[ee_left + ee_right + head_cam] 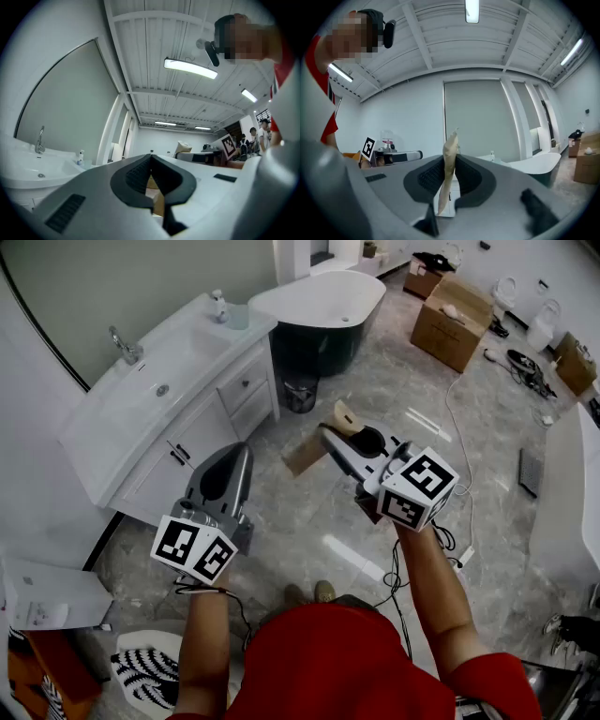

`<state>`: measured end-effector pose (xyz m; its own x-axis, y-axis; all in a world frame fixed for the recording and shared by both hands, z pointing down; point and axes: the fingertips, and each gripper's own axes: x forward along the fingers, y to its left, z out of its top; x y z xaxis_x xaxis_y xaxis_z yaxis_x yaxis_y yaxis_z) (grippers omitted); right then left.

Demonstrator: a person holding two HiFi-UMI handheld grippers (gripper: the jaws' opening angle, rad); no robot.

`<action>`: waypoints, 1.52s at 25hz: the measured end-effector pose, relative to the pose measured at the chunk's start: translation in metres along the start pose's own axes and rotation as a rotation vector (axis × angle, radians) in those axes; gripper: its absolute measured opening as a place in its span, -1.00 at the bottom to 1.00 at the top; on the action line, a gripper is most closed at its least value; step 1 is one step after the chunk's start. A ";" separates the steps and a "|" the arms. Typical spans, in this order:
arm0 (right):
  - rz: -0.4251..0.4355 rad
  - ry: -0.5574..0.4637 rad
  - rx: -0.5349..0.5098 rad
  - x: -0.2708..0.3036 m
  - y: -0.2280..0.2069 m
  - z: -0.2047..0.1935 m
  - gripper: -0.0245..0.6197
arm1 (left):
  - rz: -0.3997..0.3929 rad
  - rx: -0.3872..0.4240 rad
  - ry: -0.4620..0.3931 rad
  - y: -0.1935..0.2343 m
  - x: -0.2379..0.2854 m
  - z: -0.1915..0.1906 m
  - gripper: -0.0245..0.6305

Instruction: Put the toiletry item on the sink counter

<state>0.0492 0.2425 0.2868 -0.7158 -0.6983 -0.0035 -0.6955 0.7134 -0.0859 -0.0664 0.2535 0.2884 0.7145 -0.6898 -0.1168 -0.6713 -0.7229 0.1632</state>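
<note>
**A:** What's over on the left?

**B:** The white sink counter [112,423]. It has a faucet [125,345] at the back, and a small bottle [218,306] at the far corner just beside a pale cup [238,318].

**A:** And the left gripper [241,450]?

**B:** It's held up in front of the cabinet doors under the counter. Its jaws are pressed together with nothing between them. Its own view shows the dark pads [136,174] meeting at the tips.

**A:** Where's the toiletry item?

**B:** To the right of that, in the air above the marble floor [309,521], well apart from the counter. It's a flat tan packet [305,454], and the right gripper [330,434] is clamped on it. In the right gripper view the packet stands on edge between the pads, which press on both of its faces, and its top sticks up past the tips.

**A:** What's beyond it?

**B:** A small dark bin [300,395] stands by the end of the cabinet. A bathtub [319,298] is behind that, and cardboard boxes [453,322] lie further right on the floor.
</note>
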 end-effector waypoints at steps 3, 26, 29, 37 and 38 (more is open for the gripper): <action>0.000 0.005 -0.003 0.001 -0.003 -0.001 -0.71 | 0.002 0.000 0.003 0.001 0.002 -0.002 -0.87; 0.049 -0.016 0.025 -0.004 -0.042 0.008 -0.71 | 0.044 0.030 0.012 -0.012 0.048 -0.005 -0.87; 0.056 -0.014 0.032 -0.003 -0.050 0.005 -0.71 | 0.053 0.034 0.013 -0.012 0.053 -0.006 -0.87; 0.069 -0.013 0.033 0.007 -0.065 0.006 -0.71 | 0.072 0.016 0.008 0.004 0.064 -0.009 -0.87; 0.070 -0.016 0.034 0.010 -0.067 0.006 -0.71 | 0.073 0.014 0.006 0.007 0.066 -0.010 -0.87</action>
<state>0.0894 0.1871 0.2866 -0.7612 -0.6479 -0.0265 -0.6412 0.7582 -0.1184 -0.0220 0.2028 0.2916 0.6649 -0.7403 -0.0995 -0.7240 -0.6715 0.1576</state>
